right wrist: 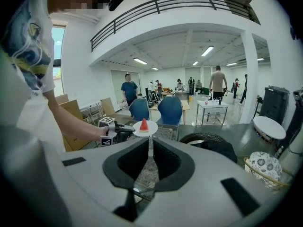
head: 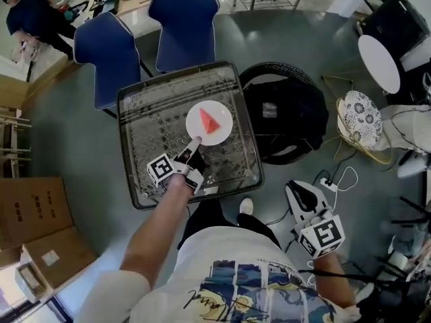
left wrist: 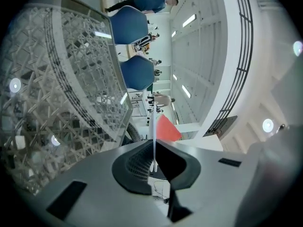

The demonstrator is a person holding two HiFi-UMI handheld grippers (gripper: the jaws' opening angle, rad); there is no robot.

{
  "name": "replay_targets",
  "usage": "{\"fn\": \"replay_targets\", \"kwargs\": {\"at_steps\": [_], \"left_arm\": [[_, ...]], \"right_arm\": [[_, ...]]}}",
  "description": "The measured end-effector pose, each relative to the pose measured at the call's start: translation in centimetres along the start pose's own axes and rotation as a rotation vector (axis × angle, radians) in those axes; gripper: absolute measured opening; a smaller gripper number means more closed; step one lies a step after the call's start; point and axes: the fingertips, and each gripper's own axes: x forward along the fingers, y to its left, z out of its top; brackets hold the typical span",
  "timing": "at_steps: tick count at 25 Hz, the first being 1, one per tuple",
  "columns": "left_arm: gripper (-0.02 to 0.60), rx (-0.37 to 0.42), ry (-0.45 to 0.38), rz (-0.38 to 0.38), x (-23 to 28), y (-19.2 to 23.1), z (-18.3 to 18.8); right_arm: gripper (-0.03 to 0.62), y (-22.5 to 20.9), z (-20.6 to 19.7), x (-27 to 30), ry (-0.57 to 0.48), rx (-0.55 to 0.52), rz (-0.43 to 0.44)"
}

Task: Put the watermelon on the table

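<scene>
The watermelon slice (head: 211,122) was seen lying on a white plate (head: 225,112). The plate was held up over the glass table (head: 145,136), and its rim was pinched by the left gripper (head: 194,143). The right gripper (head: 296,190) was held over the floor beside the table, with its jaws pressed together on nothing.

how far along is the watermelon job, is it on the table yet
Done: the watermelon slice sits on a white plate, and the left gripper is shut on its rim. In hand: the plate hangs over the glass table, apparently just above it, not resting. Left: lower it and release. The right gripper is shut and empty, off to the side.
</scene>
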Motion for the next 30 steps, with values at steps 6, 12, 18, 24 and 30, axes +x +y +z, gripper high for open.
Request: {"fn": "replay_targets", "kwargs": {"at_steps": [6, 12, 18, 24, 30], "left_arm": [[0.02, 0.005, 0.045, 0.047, 6.4, 5.7, 5.6], [0.021, -0.009, 0.074, 0.11, 11.2, 11.4, 8.8], [0.021, -0.029, 0.093, 0.16, 14.2, 15.3, 10.5], [0.02, -0.047, 0.104, 0.183, 15.6, 16.2, 11.0], [0.021, -0.082, 0.111, 0.334, 15.5, 17.4, 10.8]], "right_arm": [[0.017, -0.1, -0.8, 2.4, 0.074, 0.076, -0.083], [0.017, -0.4, -2.2, 3.6, 0.148, 0.138, -0.14], [0.017, -0.8, -3.3, 5.3, 0.209, 0.184, -0.16], [0.017, -1.3, -3.4, 6.3, 0.211, 0.205, -0.174], [0.017, -1.0, -3.7, 6.6, 0.209, 0.205, -0.161]]}}
